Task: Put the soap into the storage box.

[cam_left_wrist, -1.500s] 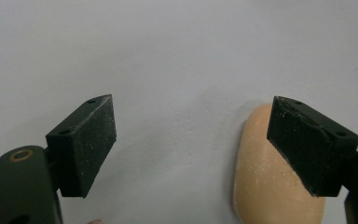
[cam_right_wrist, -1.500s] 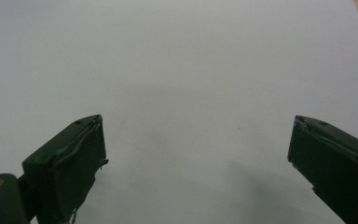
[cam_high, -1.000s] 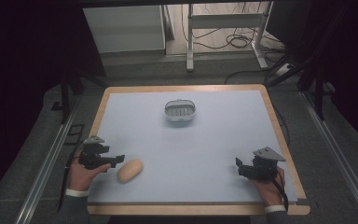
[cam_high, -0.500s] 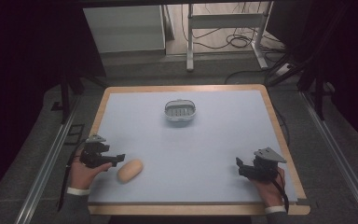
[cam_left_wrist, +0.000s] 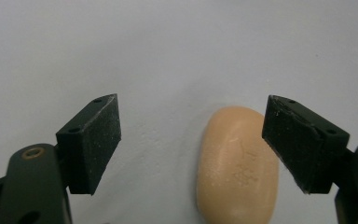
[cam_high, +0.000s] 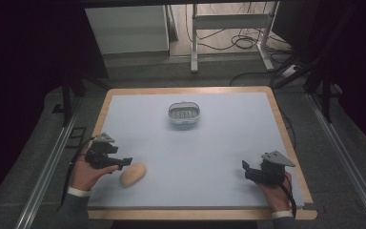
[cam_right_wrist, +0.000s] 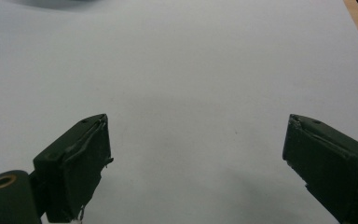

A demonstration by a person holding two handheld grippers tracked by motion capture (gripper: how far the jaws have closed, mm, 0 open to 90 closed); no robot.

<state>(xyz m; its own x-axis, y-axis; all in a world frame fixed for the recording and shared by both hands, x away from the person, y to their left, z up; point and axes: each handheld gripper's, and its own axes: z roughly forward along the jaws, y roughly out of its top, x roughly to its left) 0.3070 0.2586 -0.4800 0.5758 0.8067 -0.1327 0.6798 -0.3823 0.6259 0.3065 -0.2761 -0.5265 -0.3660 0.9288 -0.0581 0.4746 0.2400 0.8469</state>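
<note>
Left gripper view: left tool (cam_left_wrist: pixel 191 149) closing w/ bun (cam_left_wrist: pixel 237 170) between, untouched; right tool (cam_right_wrist: pixel 198 163) wide.

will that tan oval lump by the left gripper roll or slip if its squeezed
The tan oval lump looks rounded and smooth, so it may squirt sideways between the left gripper's pads. It lies flat on its long side, so rolling far seems unlikely. It looks solid, probably stiff.

bread roll (cam_left_wrist: pixel 237 170) cut off below, basket (cam_high: pixel 184 113) contents unclear

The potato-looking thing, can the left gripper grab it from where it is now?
Probably yes. The left gripper has the tan lump partly between its jaws, which have just been closing. One pad is right beside it, nothing blocks the way.
</note>
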